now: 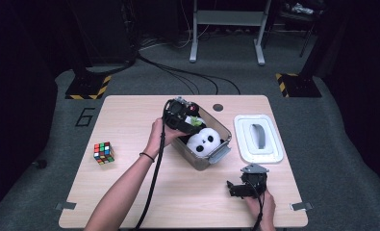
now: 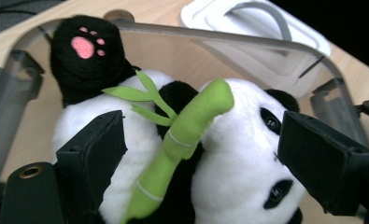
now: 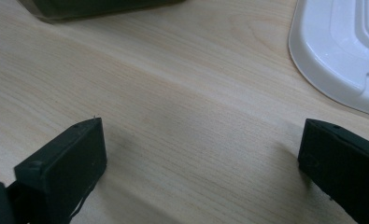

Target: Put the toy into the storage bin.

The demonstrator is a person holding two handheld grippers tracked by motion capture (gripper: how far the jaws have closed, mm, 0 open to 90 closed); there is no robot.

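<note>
Table (image 1: 130,192) is light wood w/ rounded corners – widest bare stretch is front-left, between the Rubik's cube (image 1: 104,152) near the L edge and the bin. Front-right strip is tighter: the right gripper (image 1: 232,186) sits low there, near the front edge, w/ the white lid (image 1: 258,138) lying flat beyond it by the R edge. In the right gripper view the lid's rounded rim (image 3: 341,60) takes the upper R corner, the bin's dark base (image 3: 93,8) the top L, plain wood between. Its 2 jaws stand wide apart over bare wood, nothing between them – hand resting by the table front.

Clear plastic bin (image 1: 224,142) sits mid-table, turned at an angle, its grey latch on the near-R end. Panda plush (image 1: 204,140) lies inside, white face up toward the near end, filling most of the tub – little spare room along the walls.

Left gripper (image 1: 190,124) is at the bin's far-L end, pointing down into it. In the left gripper view the bin rim (image 2: 229,39) arcs across the top, the panda (image 2: 238,172) right under the jaws: black foot w/ pink paw pad (image 2: 85,46) top L, green bamboo stalk (image 2: 182,135) running up the middle between the 2 jaws, face to the R. Jaws are spread wide, 1 each side of the plush's body – pads not pressing it, so no grip
</note>
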